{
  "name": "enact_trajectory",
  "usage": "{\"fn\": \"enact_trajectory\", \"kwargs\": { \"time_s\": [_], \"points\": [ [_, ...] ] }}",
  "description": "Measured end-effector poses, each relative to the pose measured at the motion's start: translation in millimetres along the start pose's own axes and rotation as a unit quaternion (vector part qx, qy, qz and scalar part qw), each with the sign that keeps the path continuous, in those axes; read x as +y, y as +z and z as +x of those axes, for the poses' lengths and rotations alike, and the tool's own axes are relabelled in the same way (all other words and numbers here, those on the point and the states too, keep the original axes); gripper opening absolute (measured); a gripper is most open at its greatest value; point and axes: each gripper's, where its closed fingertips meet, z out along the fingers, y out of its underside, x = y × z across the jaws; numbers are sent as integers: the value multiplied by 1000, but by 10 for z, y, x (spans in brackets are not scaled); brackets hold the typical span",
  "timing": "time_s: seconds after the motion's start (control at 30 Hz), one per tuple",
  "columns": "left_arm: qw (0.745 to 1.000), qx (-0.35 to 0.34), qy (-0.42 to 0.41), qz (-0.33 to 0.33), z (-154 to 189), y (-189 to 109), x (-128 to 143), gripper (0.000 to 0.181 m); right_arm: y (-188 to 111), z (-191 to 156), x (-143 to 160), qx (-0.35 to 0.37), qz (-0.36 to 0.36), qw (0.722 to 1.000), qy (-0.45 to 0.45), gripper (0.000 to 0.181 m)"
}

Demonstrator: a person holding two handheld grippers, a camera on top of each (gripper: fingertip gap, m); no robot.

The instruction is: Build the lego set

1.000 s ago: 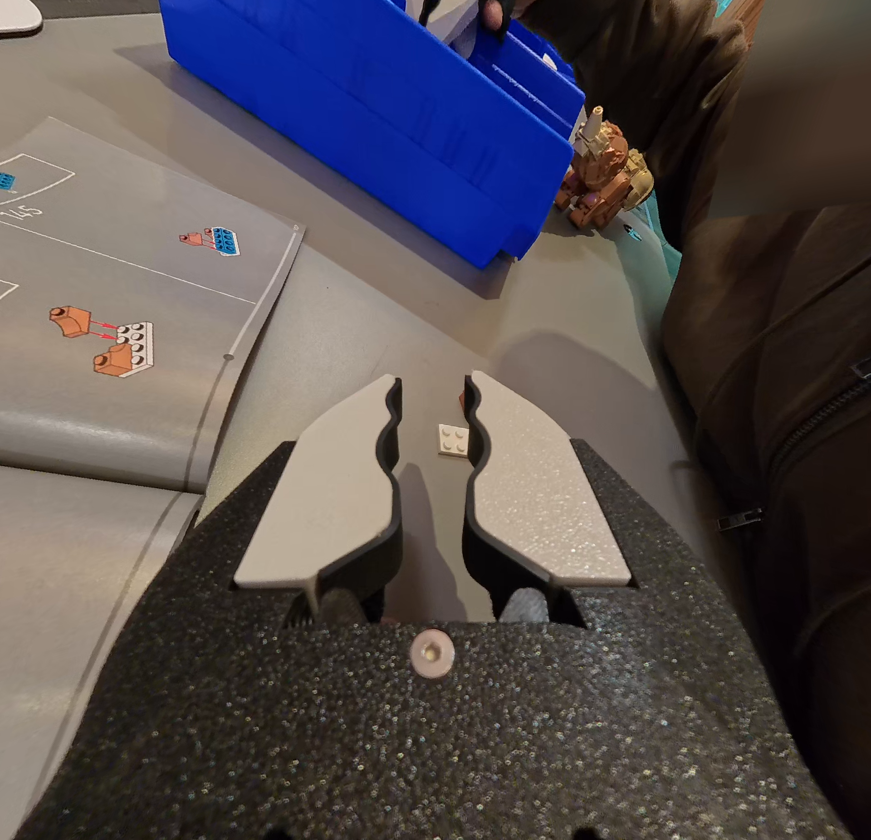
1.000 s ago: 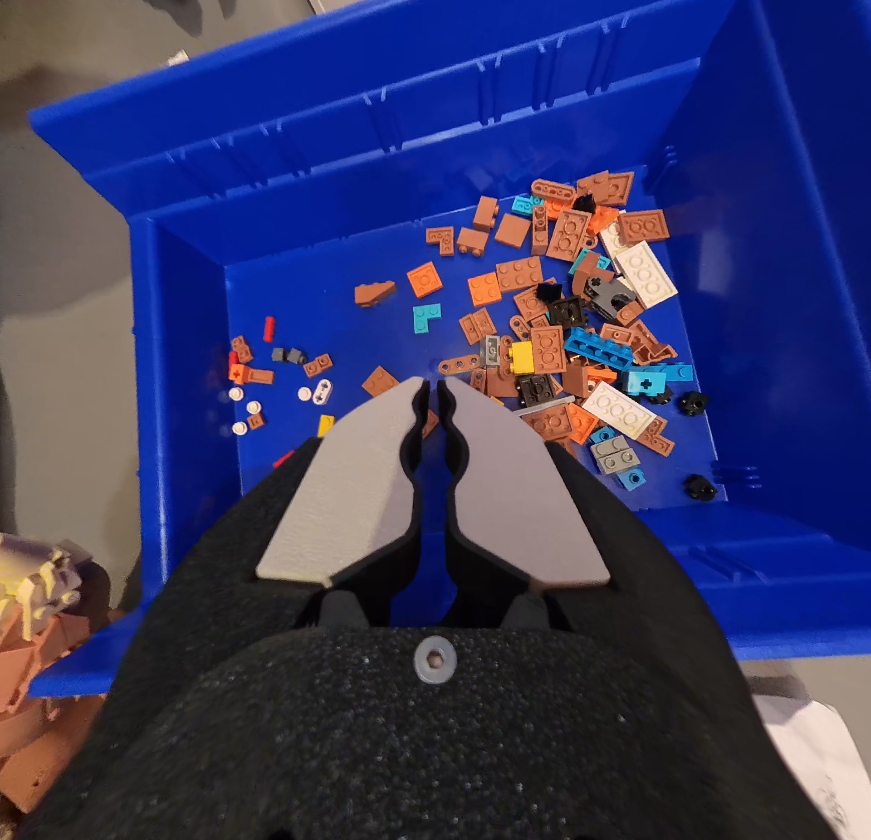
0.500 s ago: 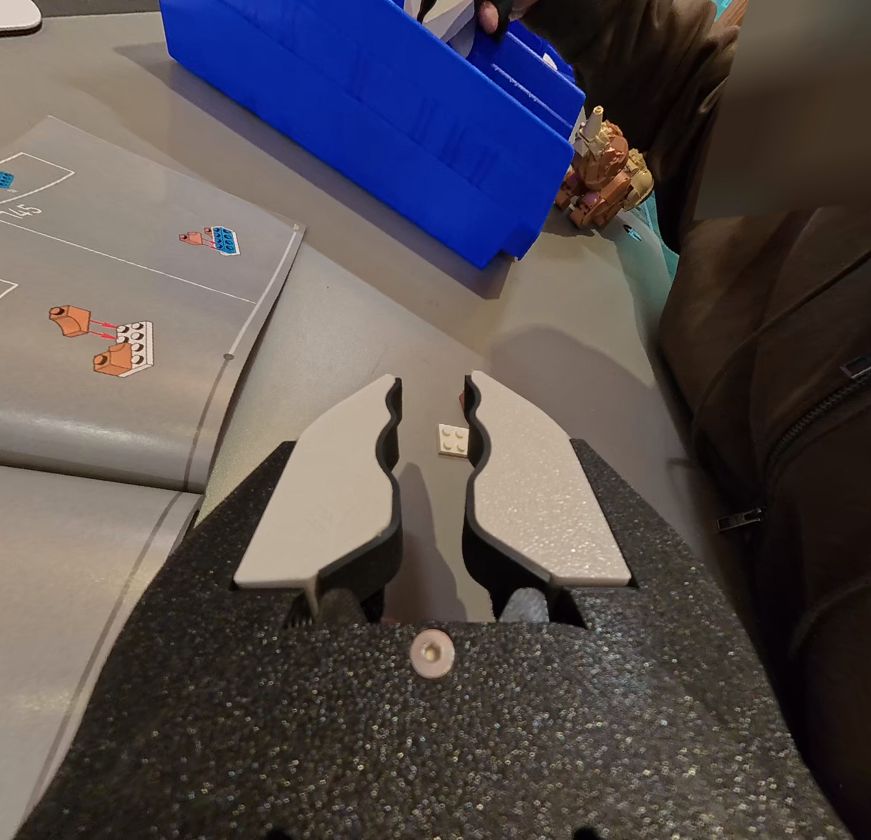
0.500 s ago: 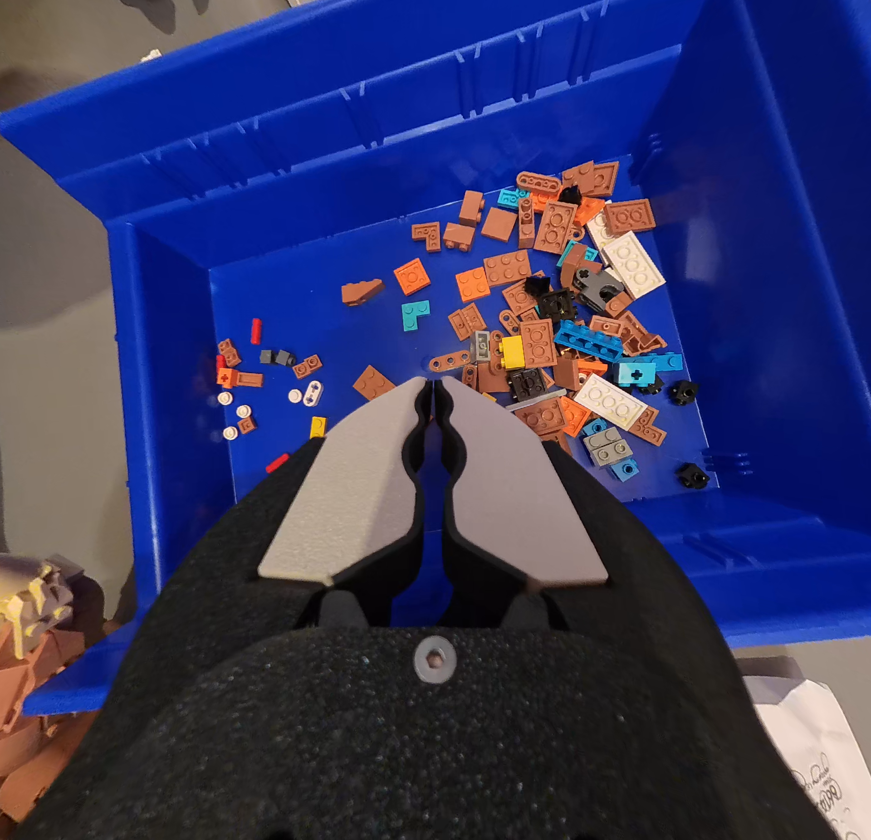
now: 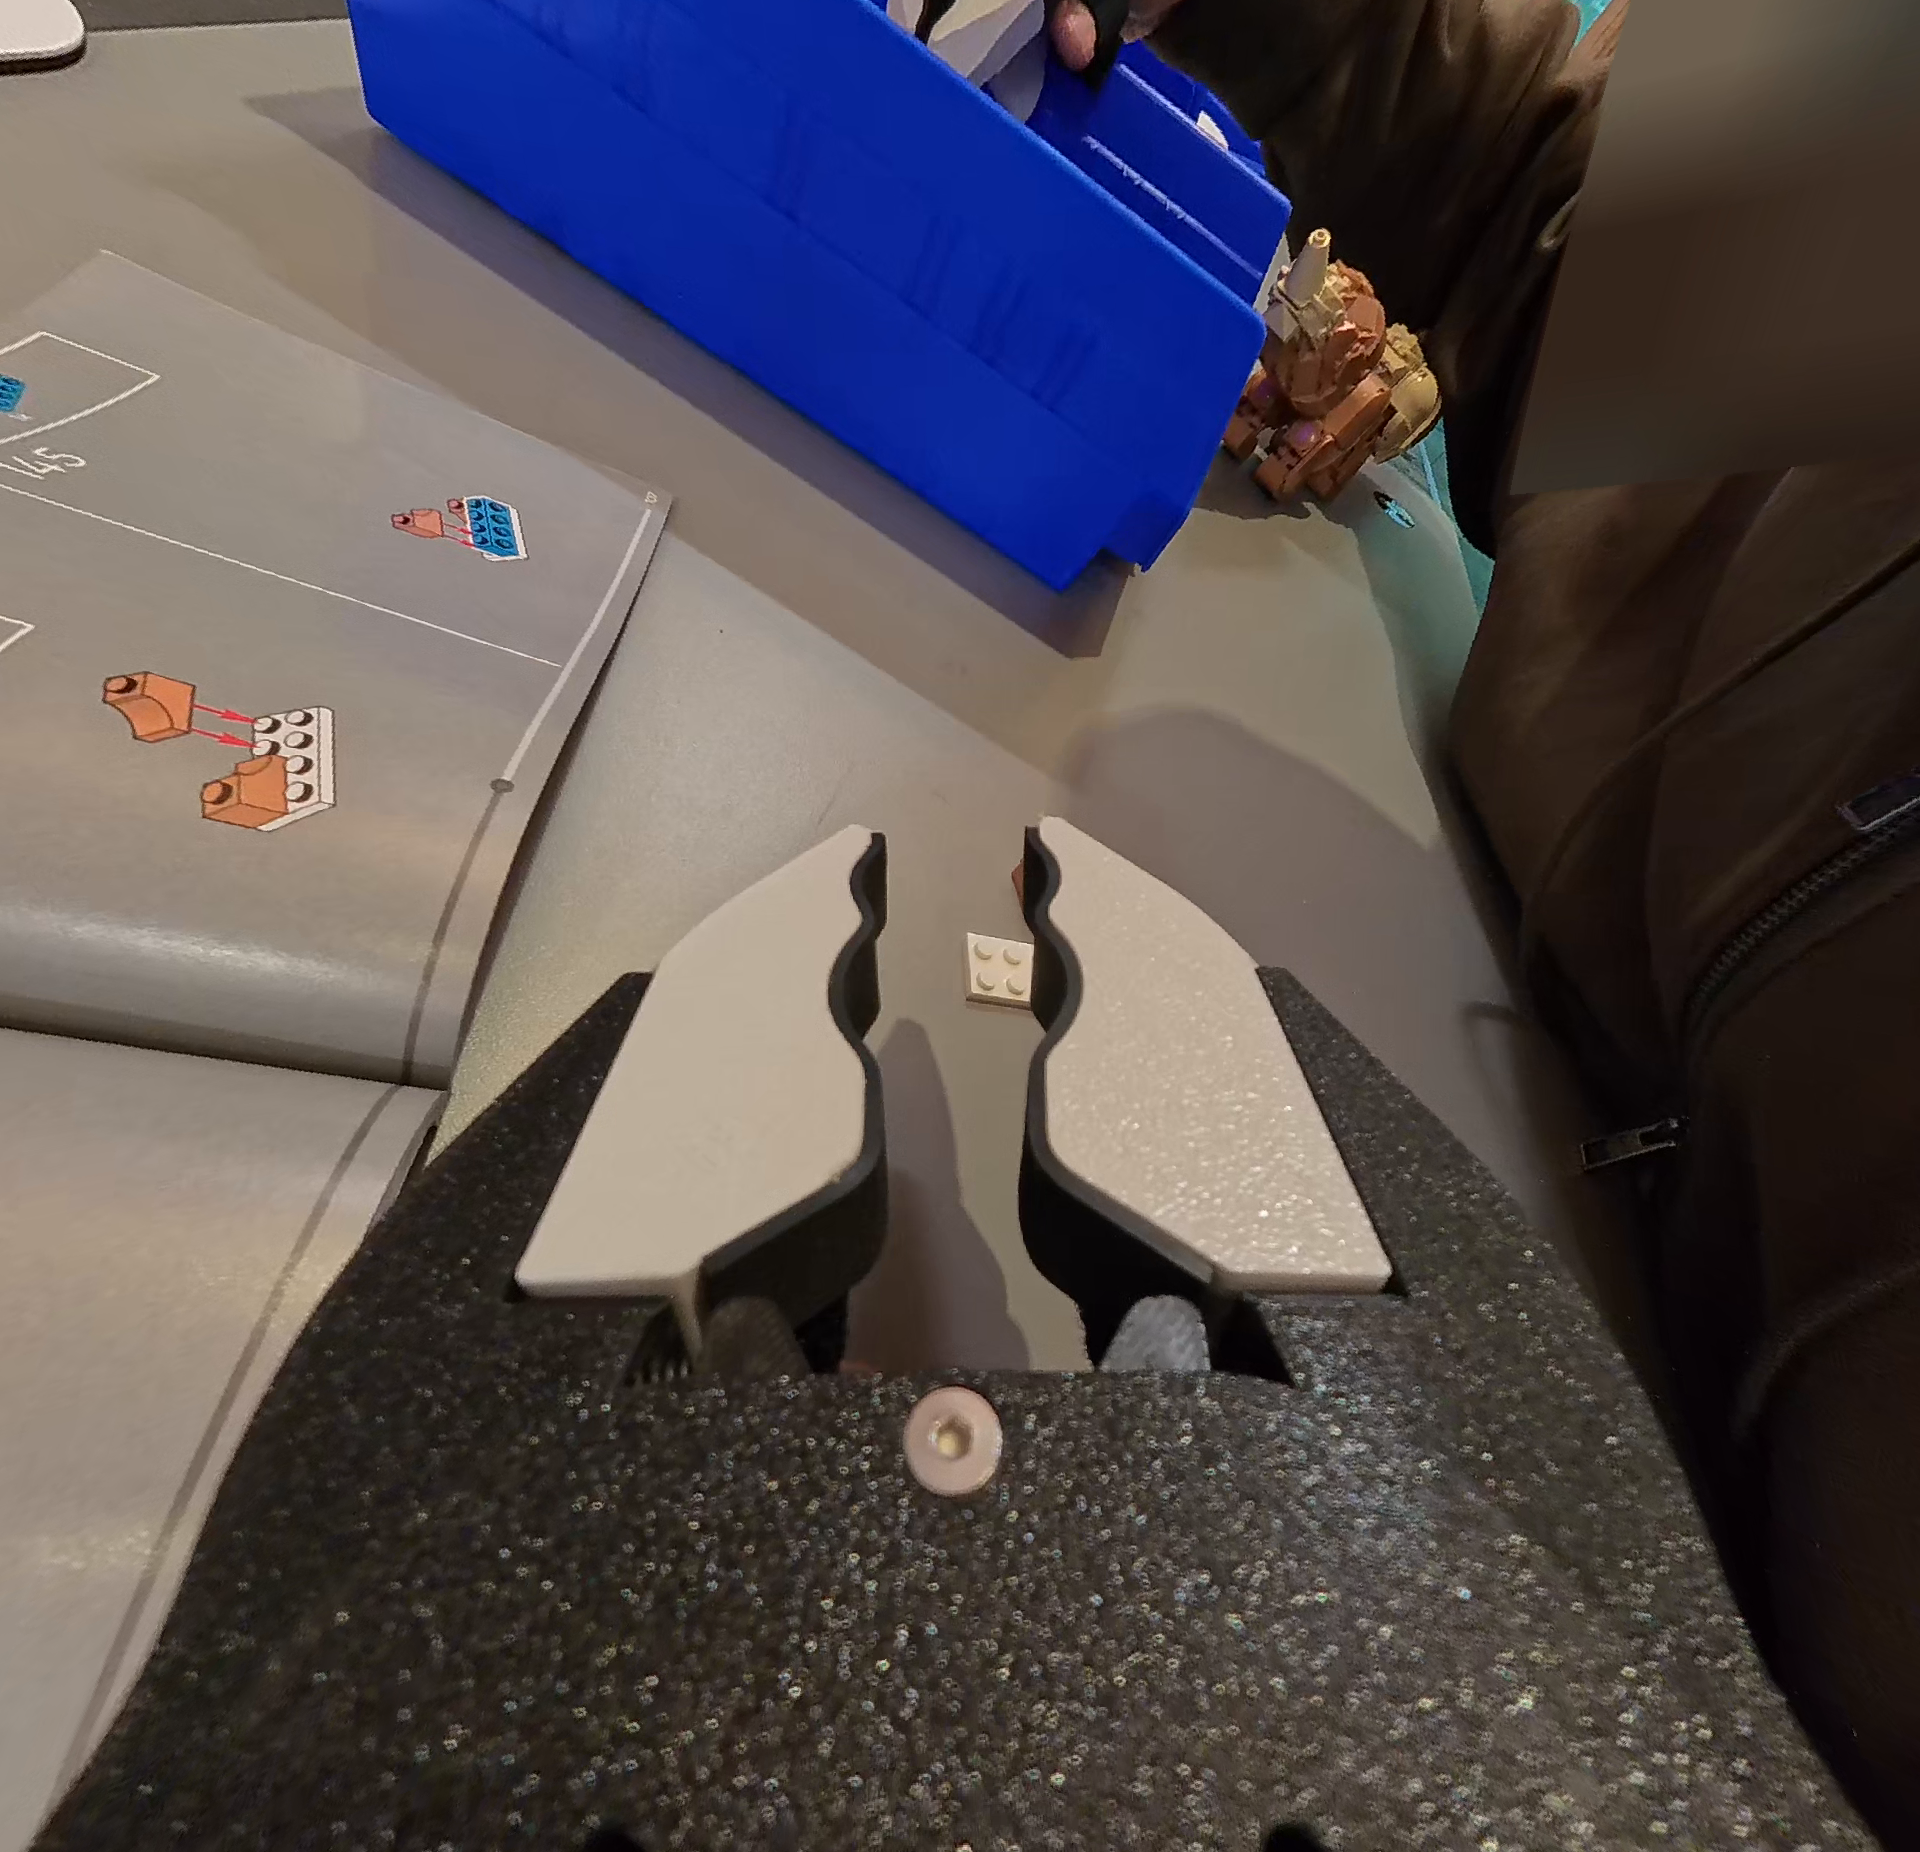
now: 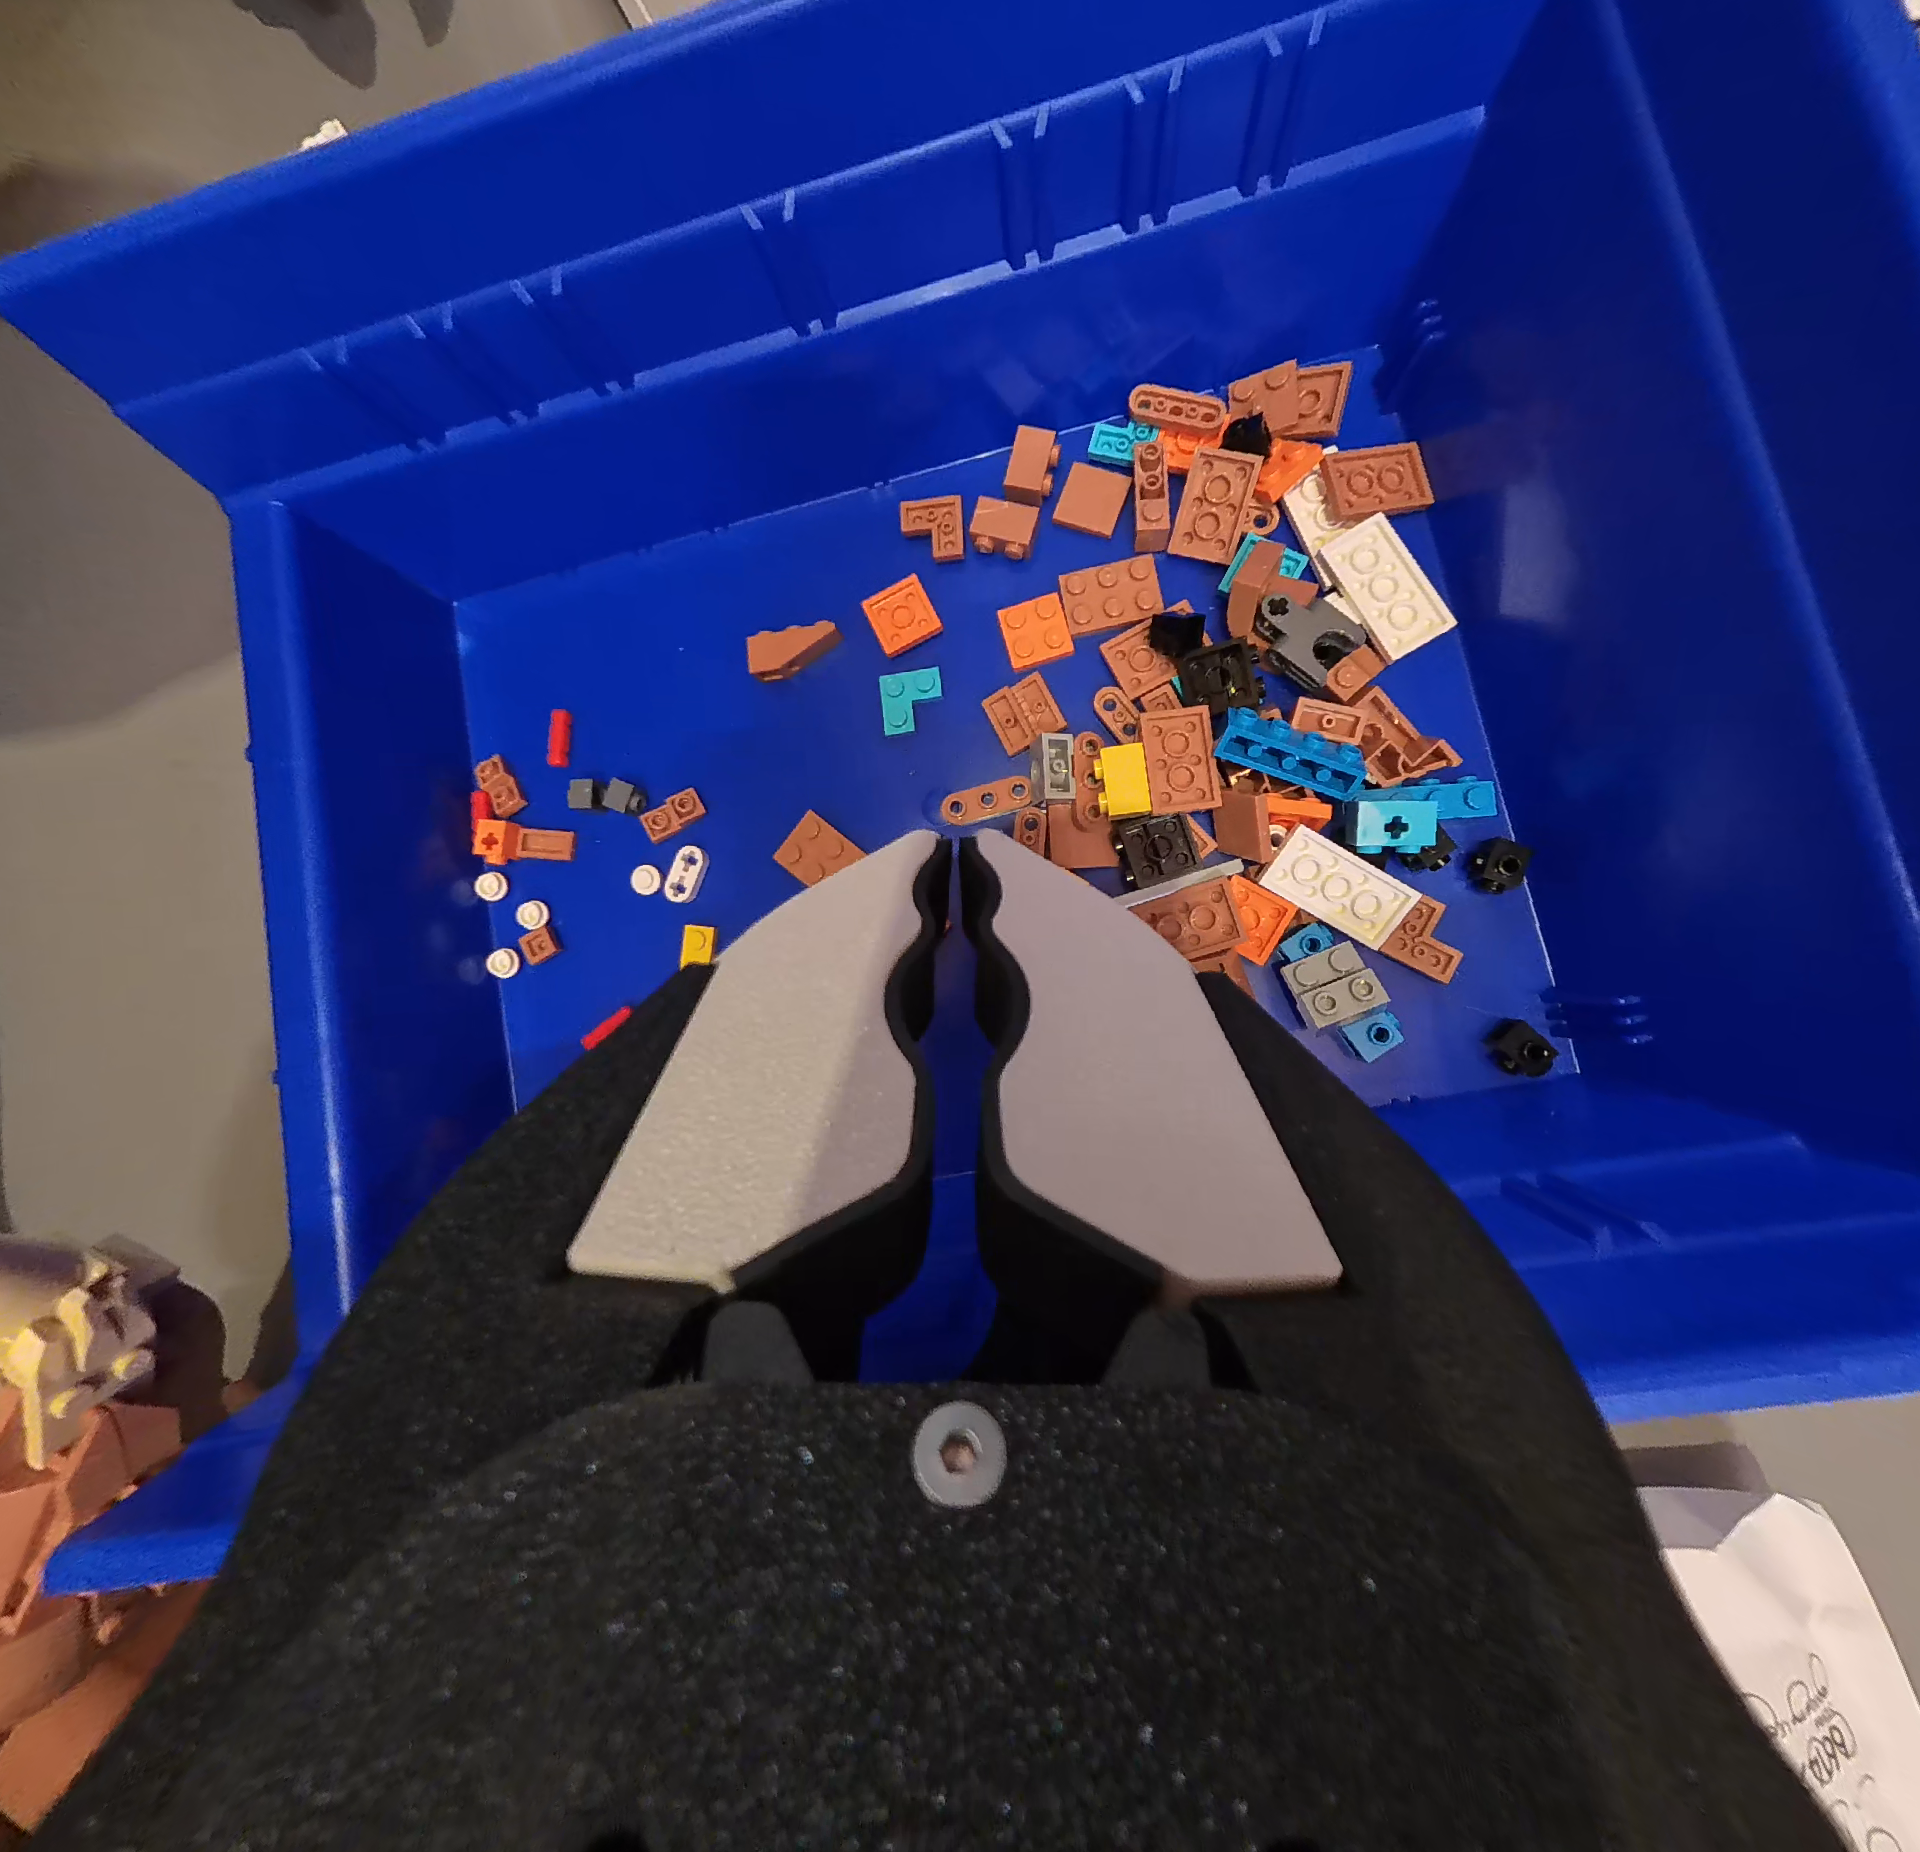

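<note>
Over the bin, above its loose bricks, the right gripper has pulled up a little since a second ago, its jaws now closed to a sliver; whether they pinch a piece I cannot tell. On the counter a white plate lies between the left gripper's parted jaws, unmoved, beside the manual. Probably a piece is coming out.
</note>
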Motion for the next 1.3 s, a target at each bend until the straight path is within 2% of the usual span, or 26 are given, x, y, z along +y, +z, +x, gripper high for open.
{"fn": "enact_trajectory", "kwargs": {
  "time_s": [1.3],
  "points": [
    [1000, 0, 0, -1, 3, 2, 3, 25, -8, 2, -3, 5, 2, 1000, 2, 2]
  ]
}}
